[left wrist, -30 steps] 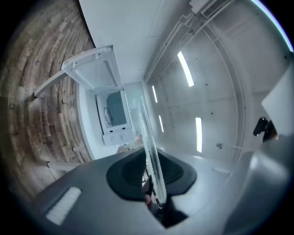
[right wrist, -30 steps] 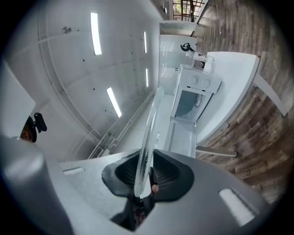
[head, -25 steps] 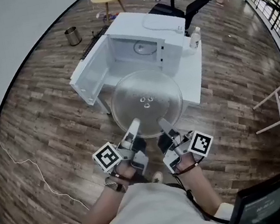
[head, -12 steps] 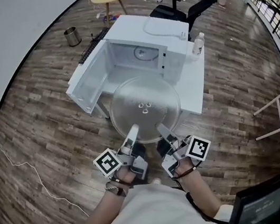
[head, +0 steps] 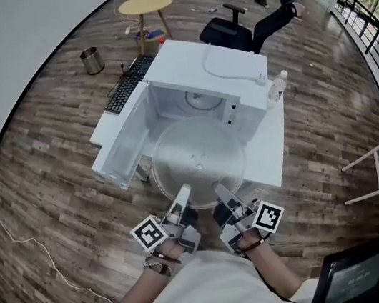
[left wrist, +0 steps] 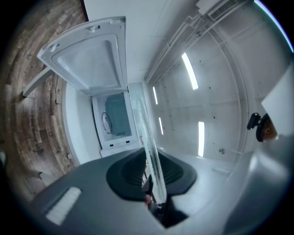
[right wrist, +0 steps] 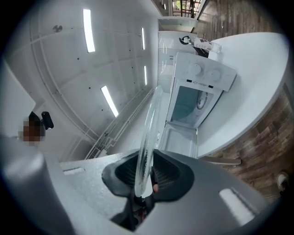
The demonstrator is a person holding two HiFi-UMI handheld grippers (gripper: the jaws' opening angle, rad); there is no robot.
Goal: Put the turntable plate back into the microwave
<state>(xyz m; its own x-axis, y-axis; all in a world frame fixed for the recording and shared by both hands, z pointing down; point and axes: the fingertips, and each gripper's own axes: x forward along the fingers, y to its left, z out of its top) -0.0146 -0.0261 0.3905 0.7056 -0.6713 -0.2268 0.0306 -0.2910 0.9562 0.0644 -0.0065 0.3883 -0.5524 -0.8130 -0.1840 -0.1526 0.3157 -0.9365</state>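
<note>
Round clear glass turntable plate (head: 194,157), smooth, faint central hub, held level just outside the open mouth of the boxy white microwave (head: 207,64), left gripper (head: 184,193) and right gripper (head: 220,191) jaws narrowly parted, each clamped on its near rim, white surface (head: 269,142) under microwave.

No legible text, brand, number or sign in any view.
- Square black-and-white marker (head: 150,232) on cube of left tongs (head: 183,196), second marker (head: 268,217) on cube of right tongs (head: 221,192): coded patterns only, no letters or digits.
- Microwave (right wrist: 189,103) ahead of right tongs: thin line of print on control panel (right wrist: 207,78) under two dials (right wrist: 196,69), too small to read.
- Screen (head: 357,276) behind and to right of right tongs: pale lines, blurred, unreadable.
</note>
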